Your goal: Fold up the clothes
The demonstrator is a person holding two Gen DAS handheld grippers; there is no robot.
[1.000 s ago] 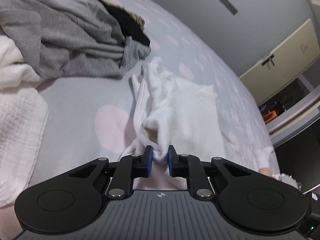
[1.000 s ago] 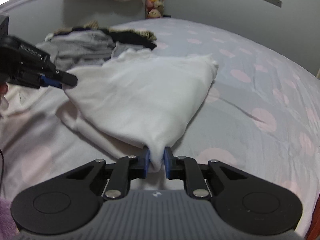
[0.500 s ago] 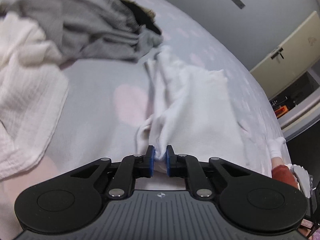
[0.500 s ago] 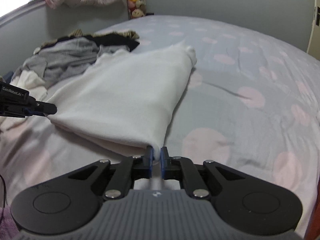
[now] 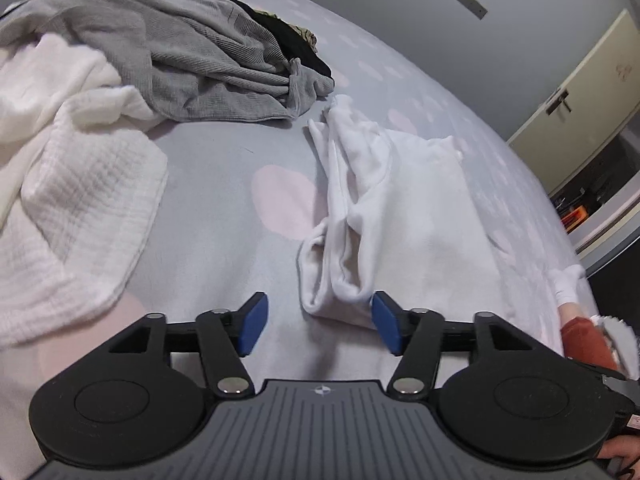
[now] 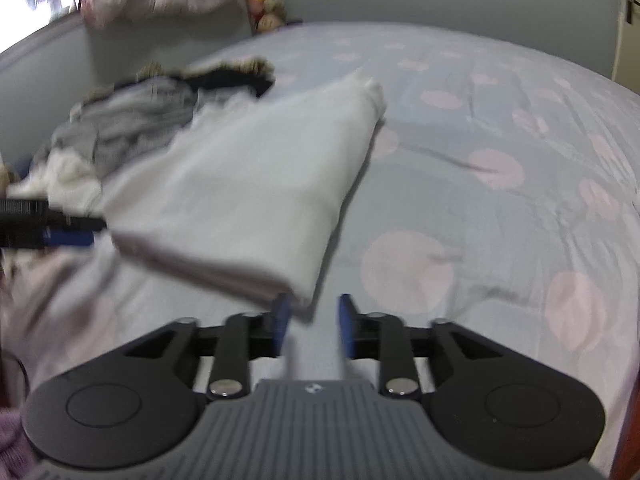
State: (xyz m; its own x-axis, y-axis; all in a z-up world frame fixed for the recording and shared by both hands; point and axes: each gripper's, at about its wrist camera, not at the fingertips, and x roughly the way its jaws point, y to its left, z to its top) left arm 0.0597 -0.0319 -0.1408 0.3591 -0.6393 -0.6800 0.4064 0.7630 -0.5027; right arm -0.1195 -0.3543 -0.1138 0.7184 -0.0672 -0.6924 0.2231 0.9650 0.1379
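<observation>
- We are noting a textured white muslin cloth and a crumpled grey knit garment lying left of our left gripper, clear of the working path.
- The folded white cotton garment is lying on the dotted grey bedsheet, long axis running away from us.
- Left gripper jaws are standing spread, the garment's near corner touching the right pad.
- Our right gripper is blurred, jaws parted, the opposite corner sitting just ahead.

On the bed we list: shirt at centre; sweater behind it; towel left of shirt, before sweater.
</observation>
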